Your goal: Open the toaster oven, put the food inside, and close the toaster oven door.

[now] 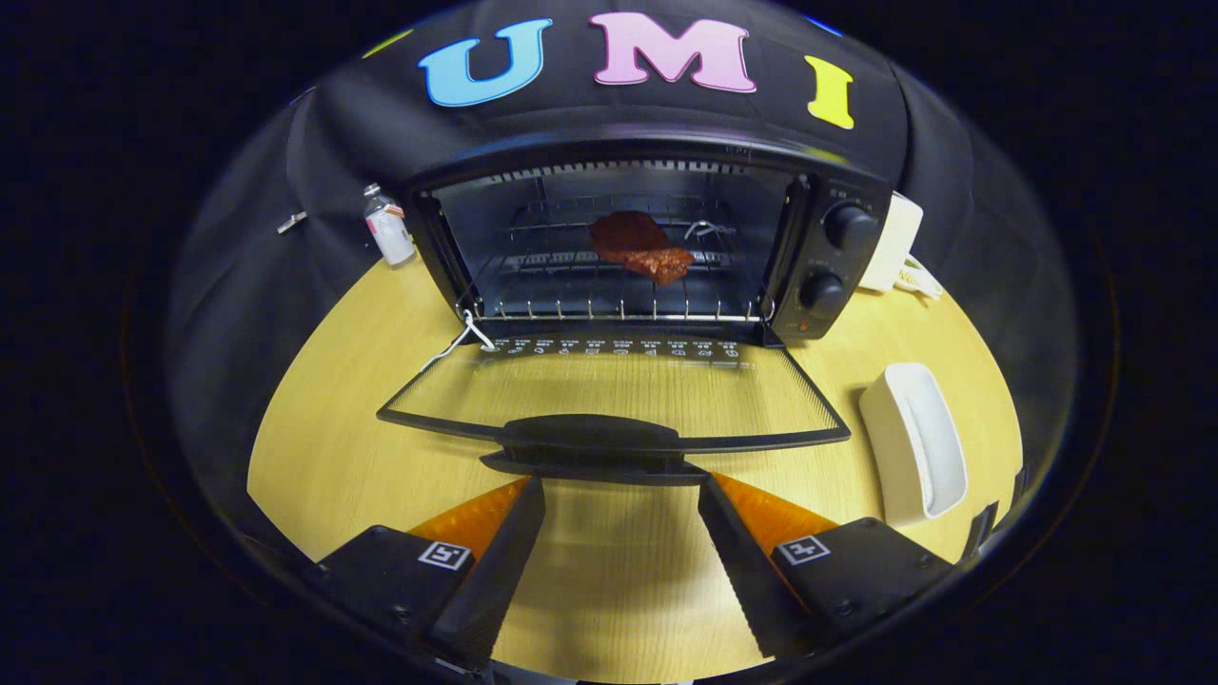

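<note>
A black toaster oven (837,257) stands at the back of the wooden table (333,447). Its glass door (609,390) lies fully down, flat over the table. A reddish-brown piece of food (639,245) rests on the wire rack (571,295) inside. The door's black handle (590,447) is just ahead of my fingertips. My gripper (623,490) is open, its fingers spread wide just below and short of the handle, with nothing between them.
A white rectangular dish (915,440) lies on the table right of the door. A small bottle (388,226) stands left of the oven. A white box (894,243) sits behind the oven's right side, by two knobs (849,226). A white cord (457,342) hangs at the door's left hinge.
</note>
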`<move>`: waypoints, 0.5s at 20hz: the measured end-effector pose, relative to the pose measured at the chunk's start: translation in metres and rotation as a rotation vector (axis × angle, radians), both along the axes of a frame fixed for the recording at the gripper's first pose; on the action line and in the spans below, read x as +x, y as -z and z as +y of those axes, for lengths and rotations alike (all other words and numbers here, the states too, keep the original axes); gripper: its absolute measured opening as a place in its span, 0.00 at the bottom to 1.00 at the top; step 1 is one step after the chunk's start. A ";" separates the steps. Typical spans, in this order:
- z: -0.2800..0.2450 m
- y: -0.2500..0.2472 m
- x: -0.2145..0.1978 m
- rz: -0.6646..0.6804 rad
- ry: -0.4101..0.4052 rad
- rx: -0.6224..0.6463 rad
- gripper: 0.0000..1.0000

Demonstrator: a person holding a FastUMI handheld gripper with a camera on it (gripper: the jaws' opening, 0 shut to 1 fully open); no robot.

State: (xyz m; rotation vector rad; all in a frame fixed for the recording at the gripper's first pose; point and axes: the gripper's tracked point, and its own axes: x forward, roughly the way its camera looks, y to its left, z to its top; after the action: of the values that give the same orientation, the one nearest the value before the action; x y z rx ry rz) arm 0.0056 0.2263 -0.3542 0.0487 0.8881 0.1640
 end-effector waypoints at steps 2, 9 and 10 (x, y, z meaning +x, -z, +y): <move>0.000 -0.014 0.006 -0.031 -0.012 0.006 1.00; -0.002 -0.063 0.047 -0.141 0.004 0.054 1.00; -0.002 -0.068 0.055 -0.154 0.006 0.058 1.00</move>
State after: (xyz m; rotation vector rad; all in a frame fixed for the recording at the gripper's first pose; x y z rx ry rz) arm 0.0605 0.2244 -0.2863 0.0918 0.7295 0.1853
